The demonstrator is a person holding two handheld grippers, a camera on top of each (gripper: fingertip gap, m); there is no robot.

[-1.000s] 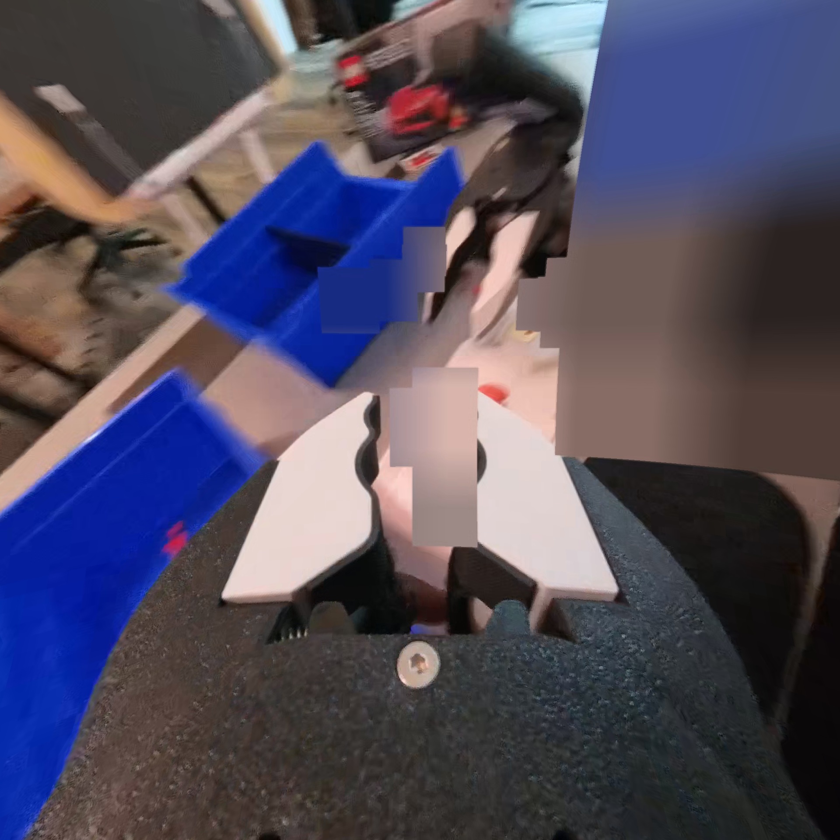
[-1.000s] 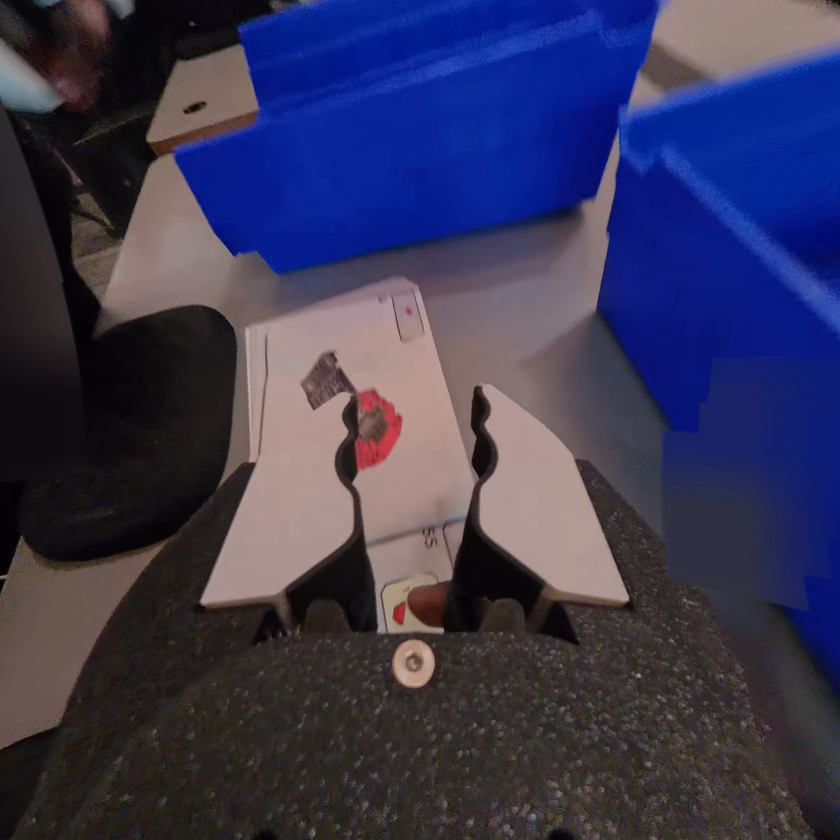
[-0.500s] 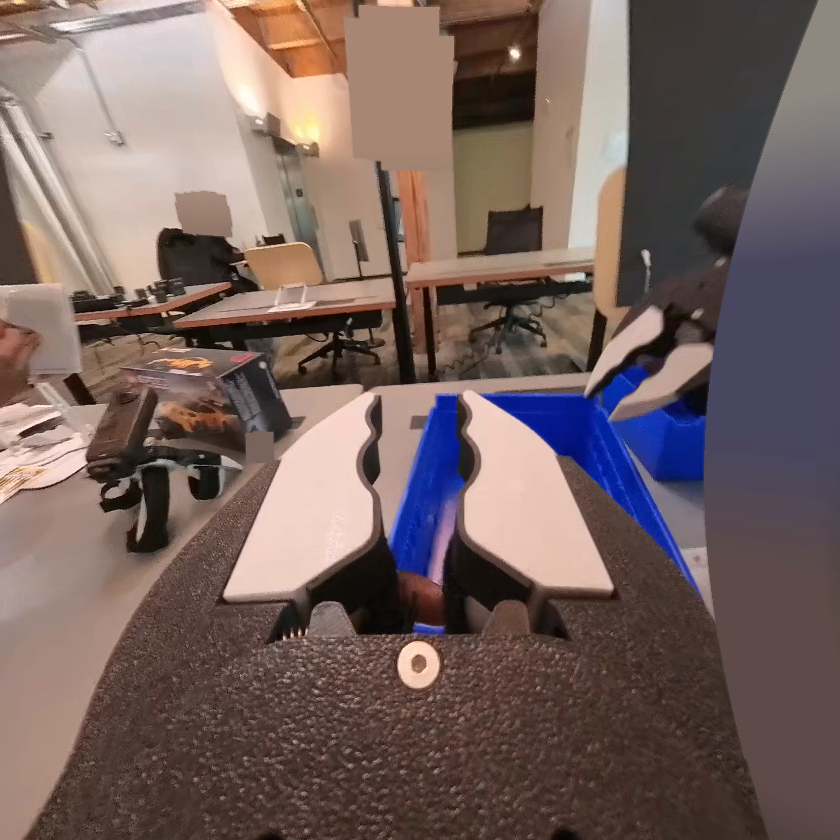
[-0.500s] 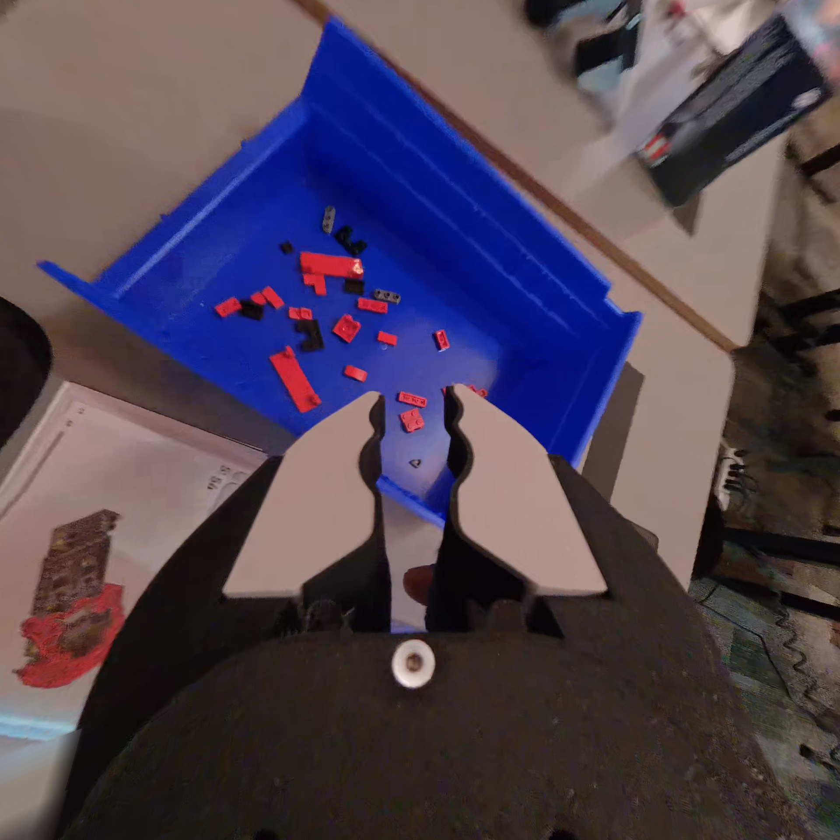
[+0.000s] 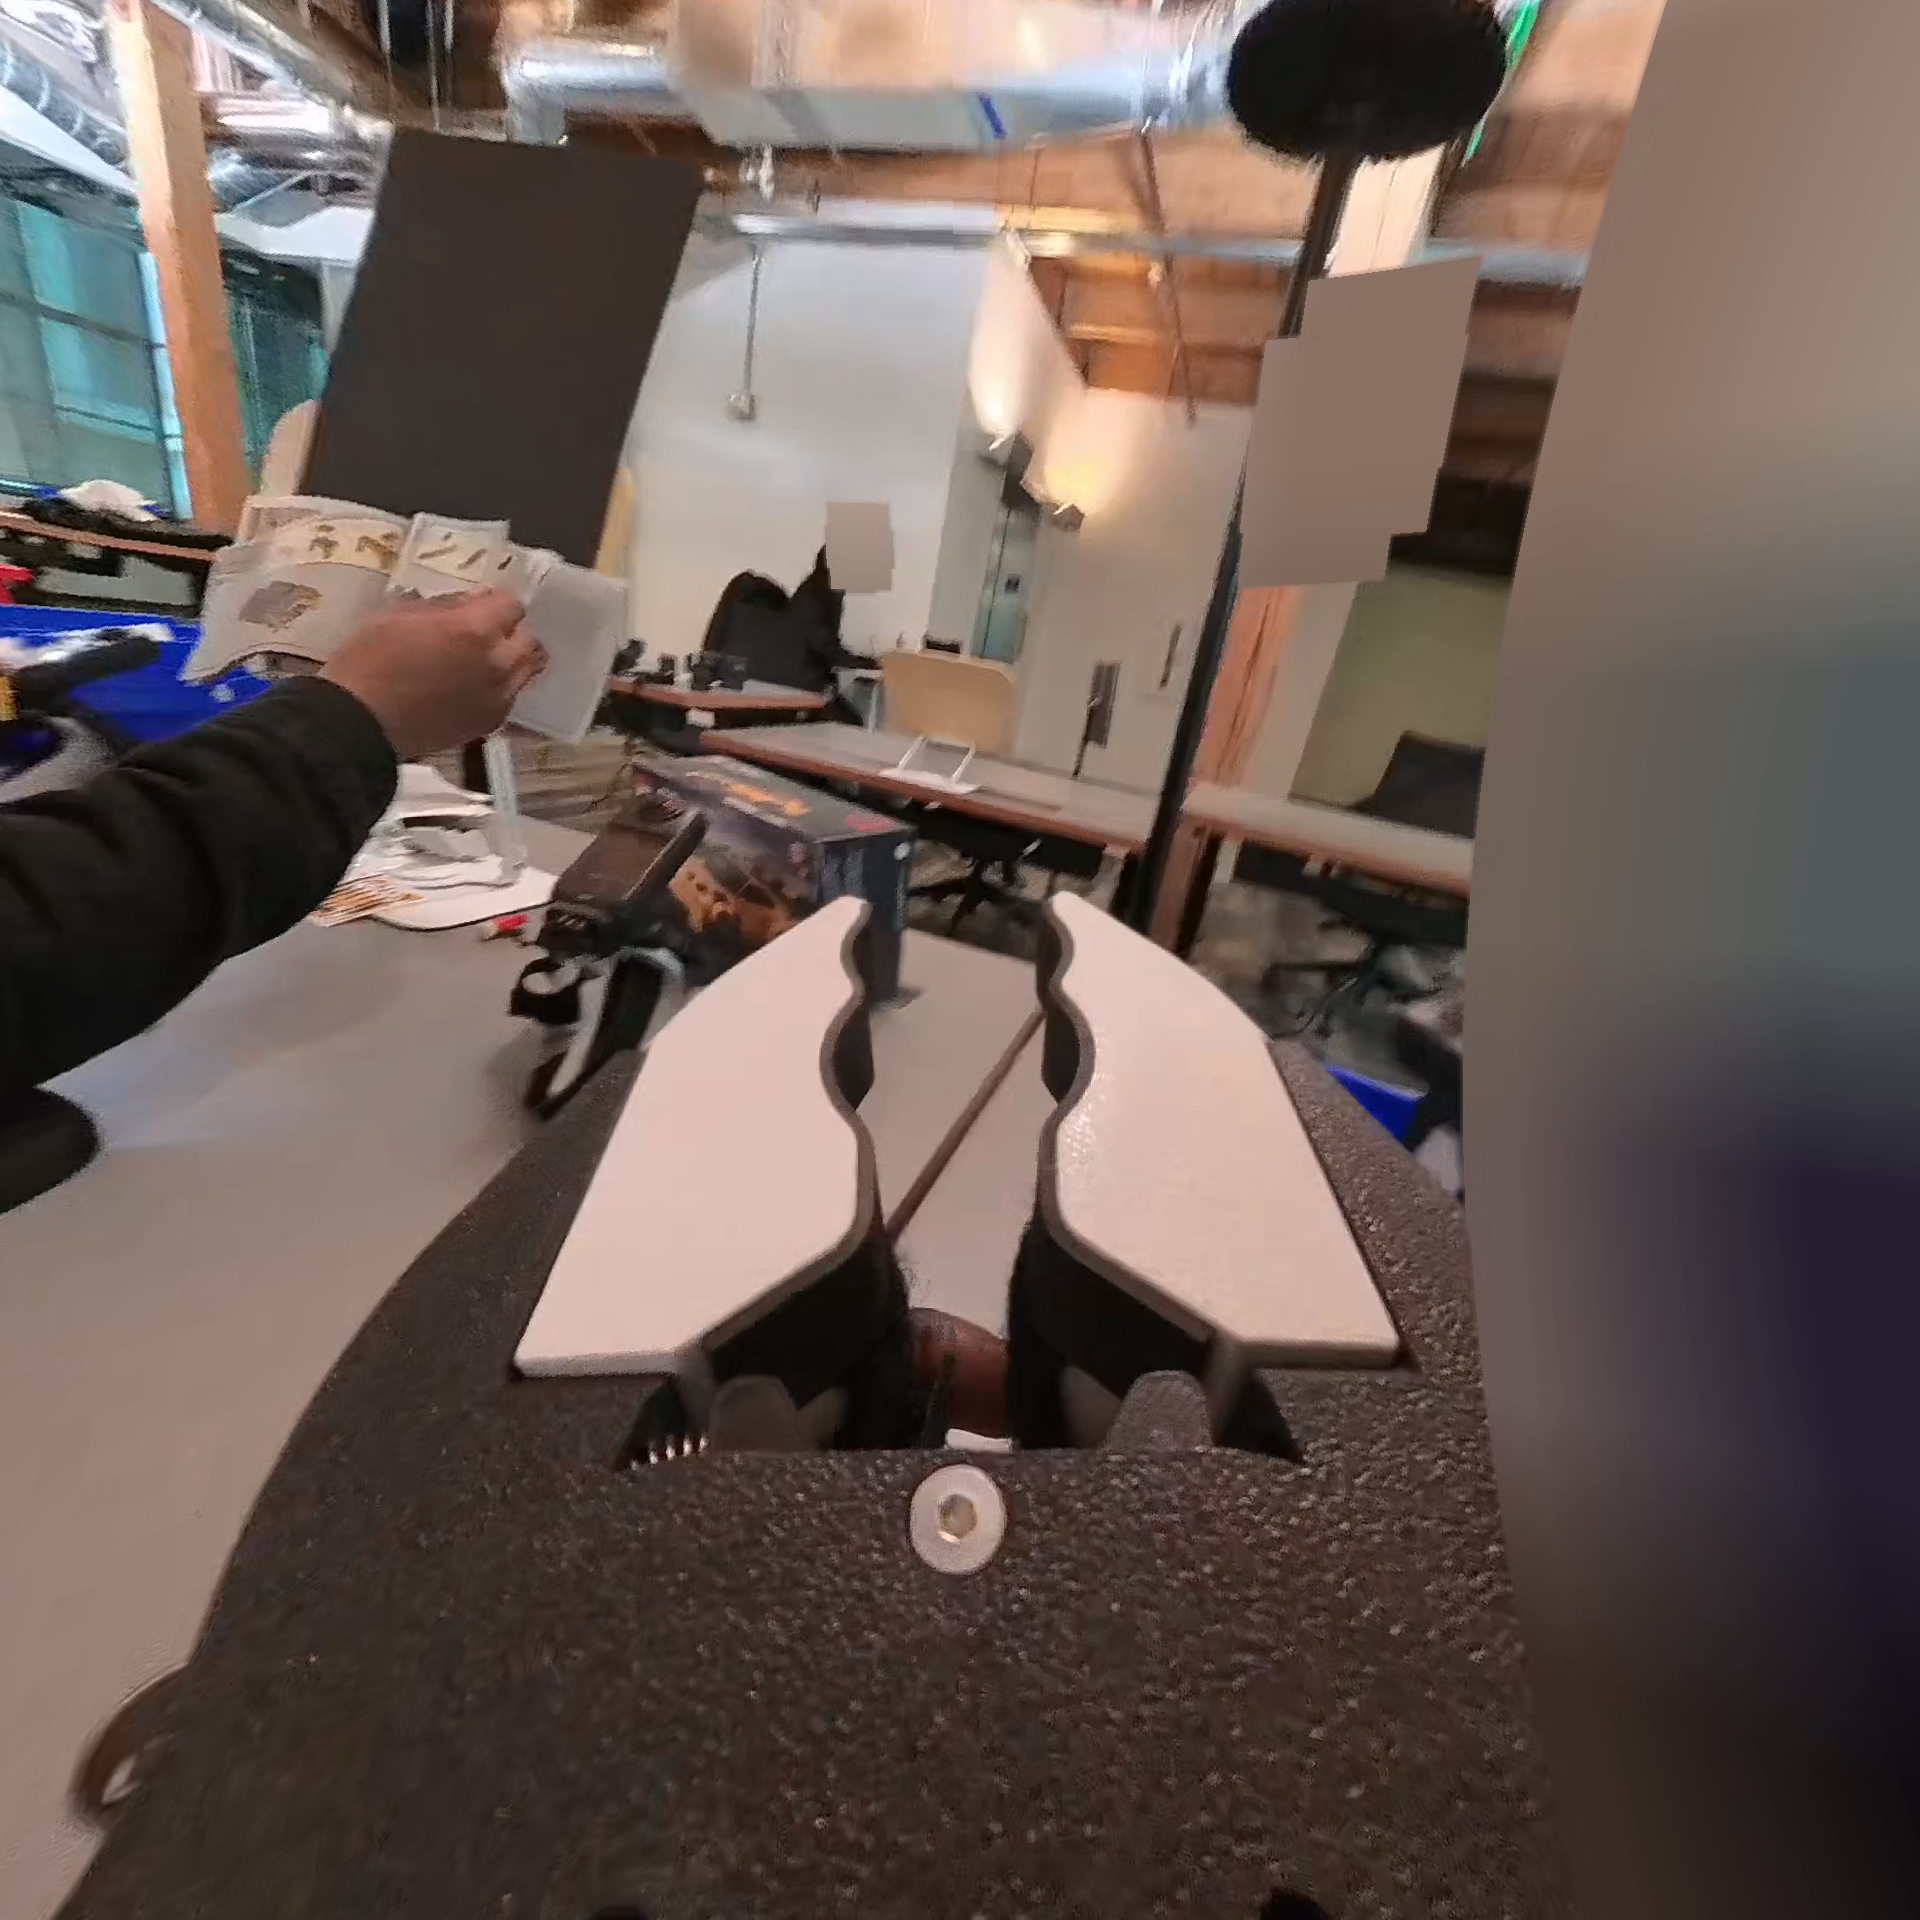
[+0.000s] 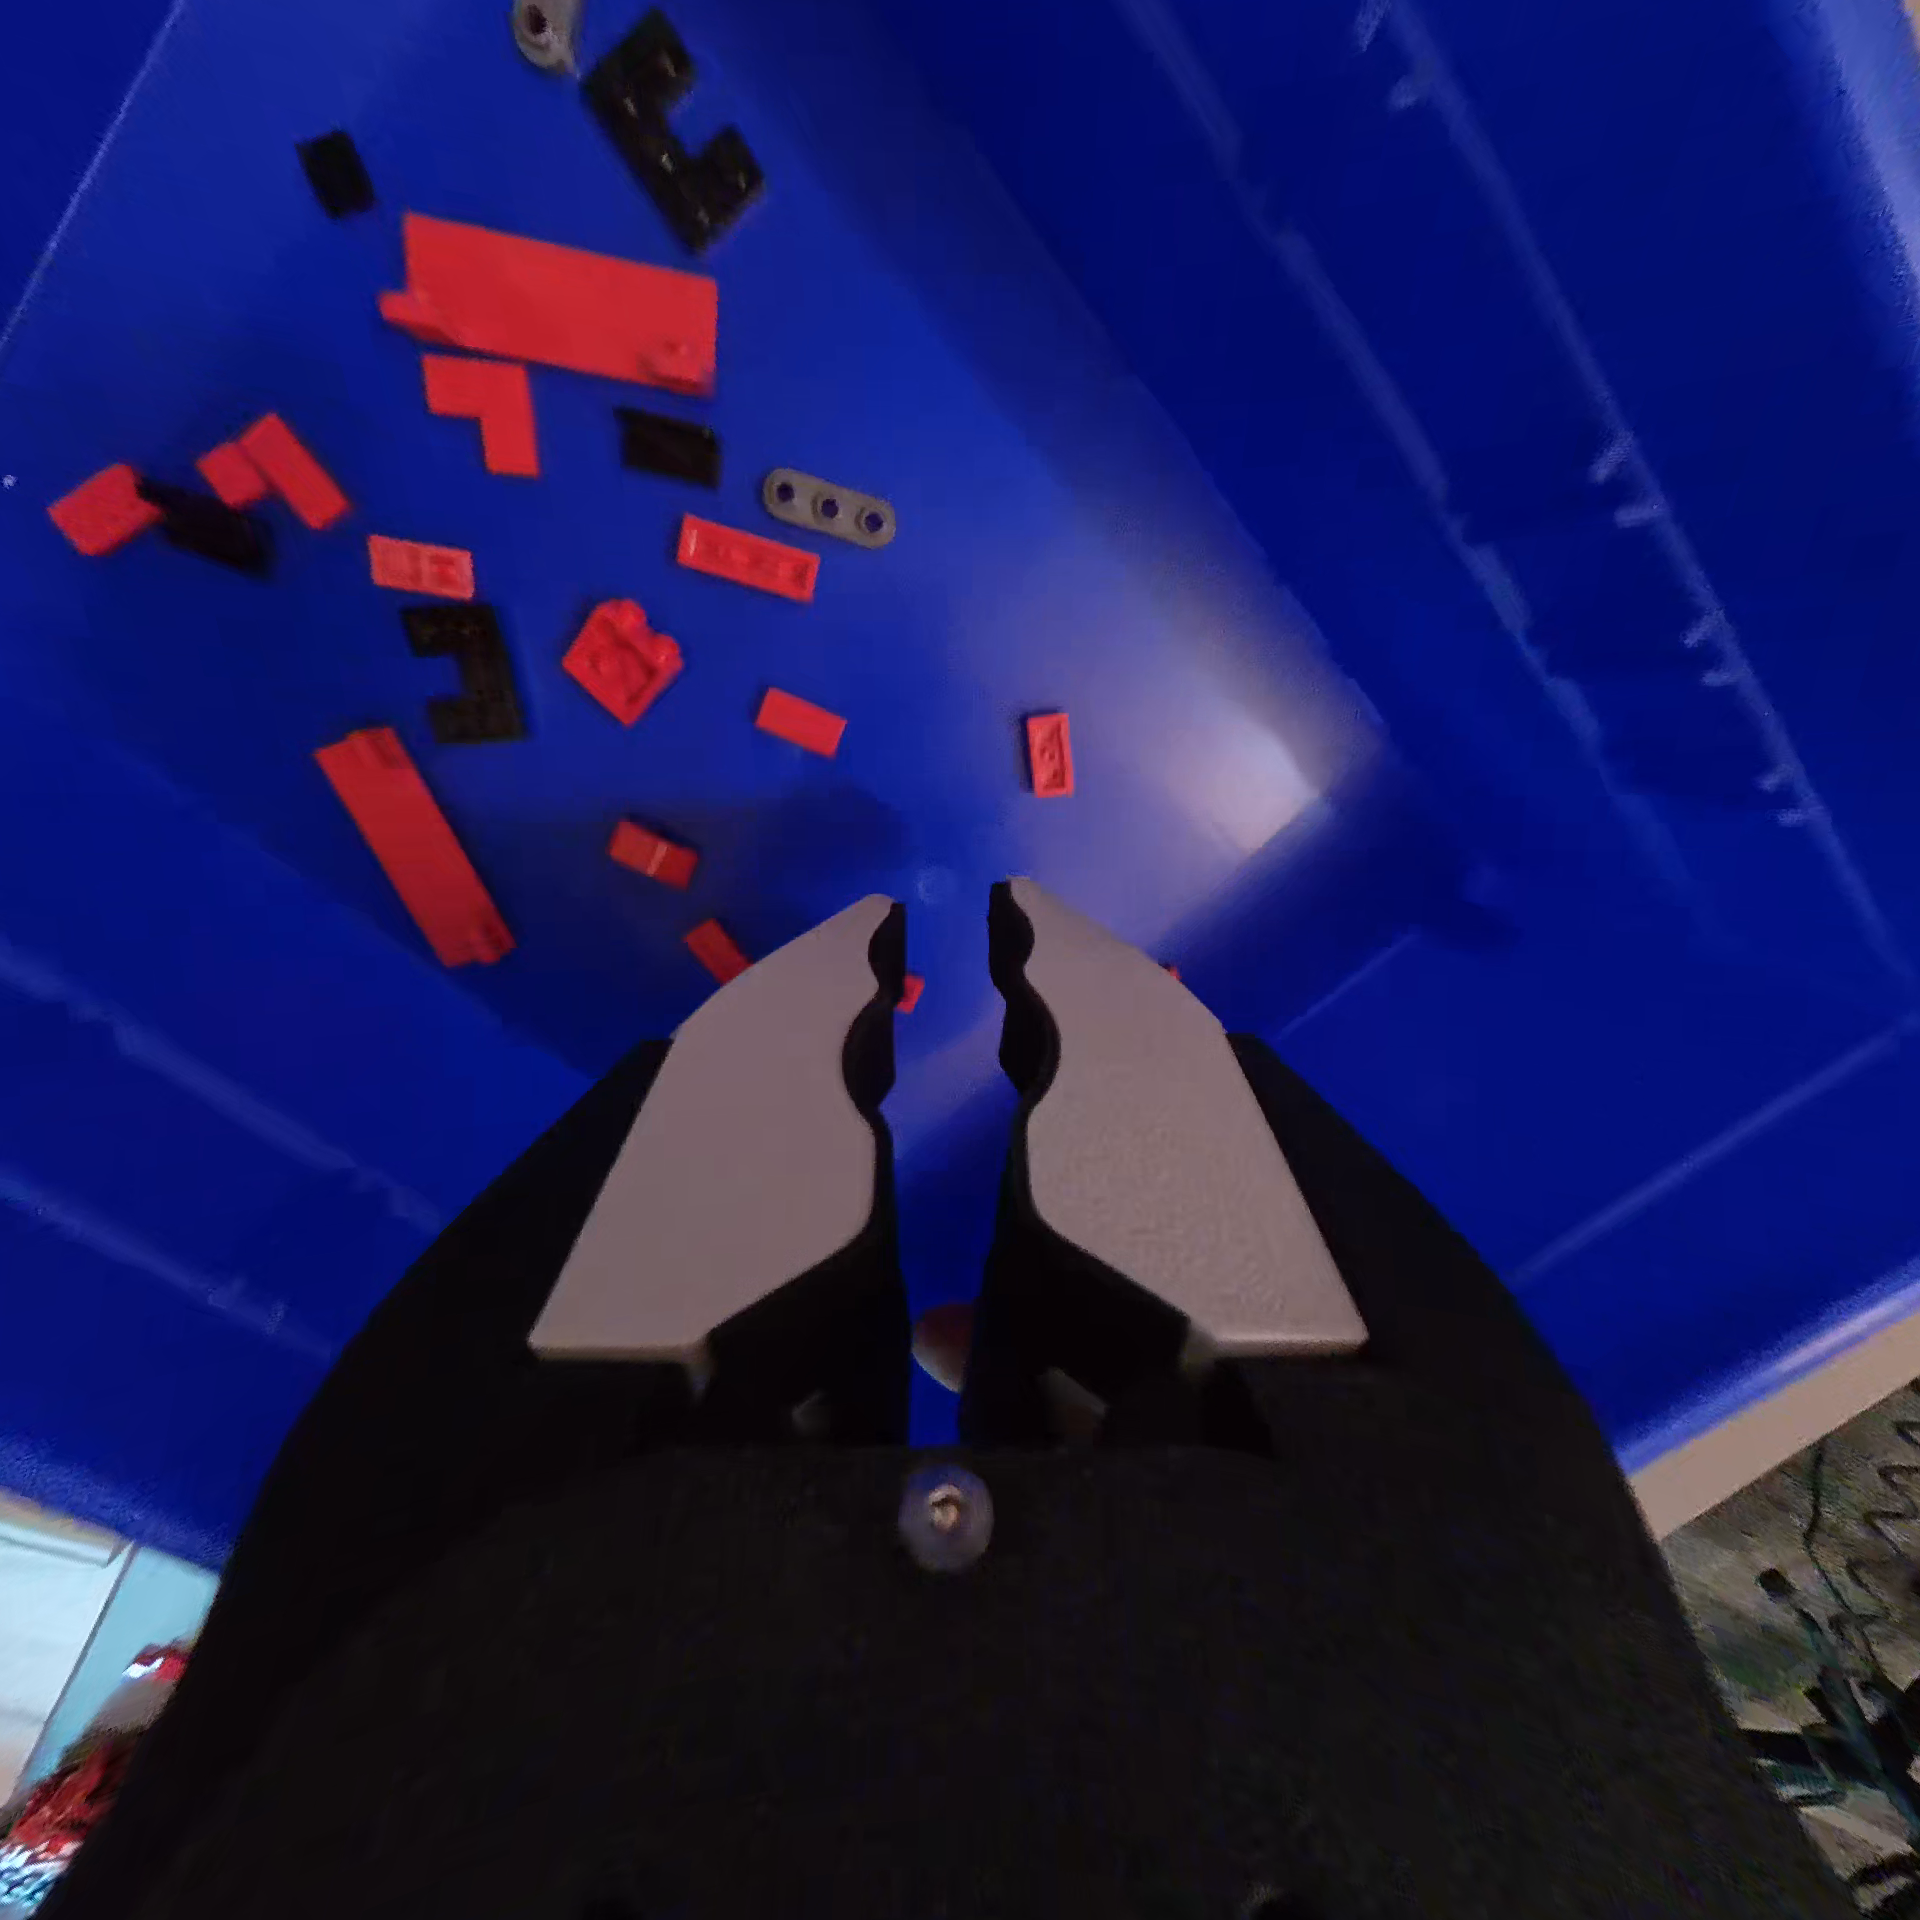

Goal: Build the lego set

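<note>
Our right claw hangs inside the blue bin, jaws parted by a narrow gap and holding nothing, while our left claw is a little wider open, also empty, raised over the grey table and facing the room. We risk pinching two pieces at once or flicking one away, since the small red plates lie crowded just left of the tips. The bricks, red and black, flat and thin, lie scattered on the bin floor, mostly far left.
</note>
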